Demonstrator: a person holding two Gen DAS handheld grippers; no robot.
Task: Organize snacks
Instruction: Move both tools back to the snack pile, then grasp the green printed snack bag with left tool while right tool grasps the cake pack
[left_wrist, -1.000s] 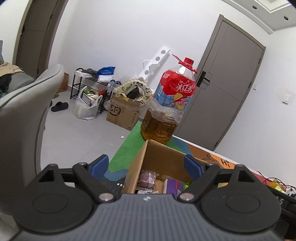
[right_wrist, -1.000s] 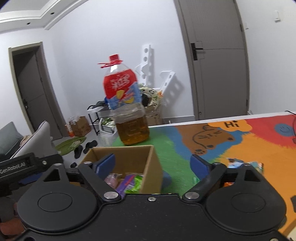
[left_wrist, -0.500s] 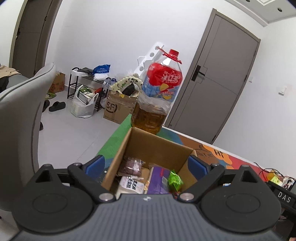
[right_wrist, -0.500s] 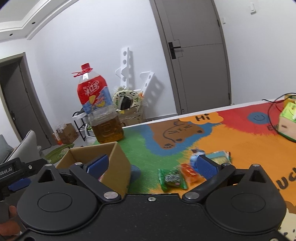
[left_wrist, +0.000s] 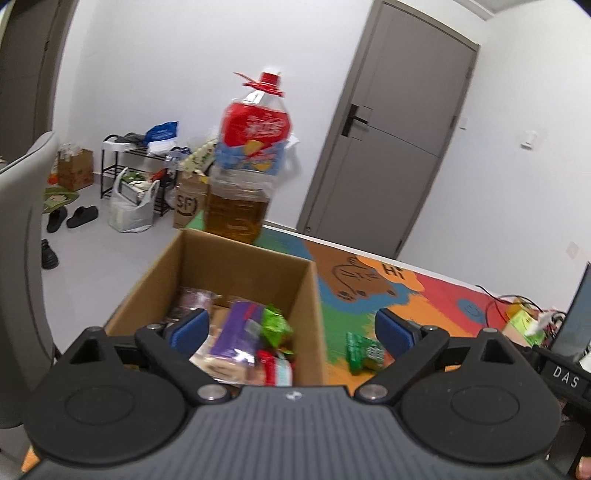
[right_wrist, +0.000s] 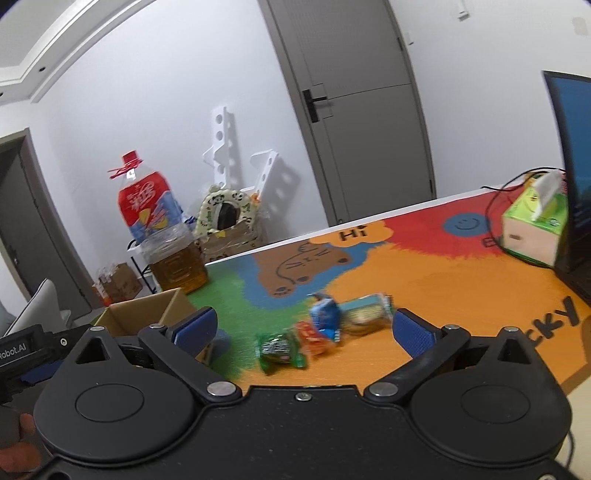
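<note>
A brown cardboard box (left_wrist: 310, 295) stands at the left end of the colourful table mat (left_wrist: 424, 295); it also shows in the right wrist view (right_wrist: 147, 310). Inside lie several snack packets, among them a purple one (left_wrist: 236, 328) and a green one (left_wrist: 275, 325). My left gripper (left_wrist: 291, 328) is open and empty above the box's near side. On the mat lie a green packet (right_wrist: 280, 349), a red packet (right_wrist: 312, 334), a blue packet (right_wrist: 325, 314) and a cracker pack (right_wrist: 365, 314). My right gripper (right_wrist: 303, 328) is open and empty just before them.
A large oil bottle (left_wrist: 247, 162) with a red cap stands behind the box. A green tissue box (right_wrist: 532, 221), cables and a dark monitor (right_wrist: 576, 166) occupy the table's right end. A grey chair (left_wrist: 18, 258) stands left of the table.
Both grippers swung to the right. The left view now looks down into the box. The right view left the box and now faces the loose packets on the mat.
</note>
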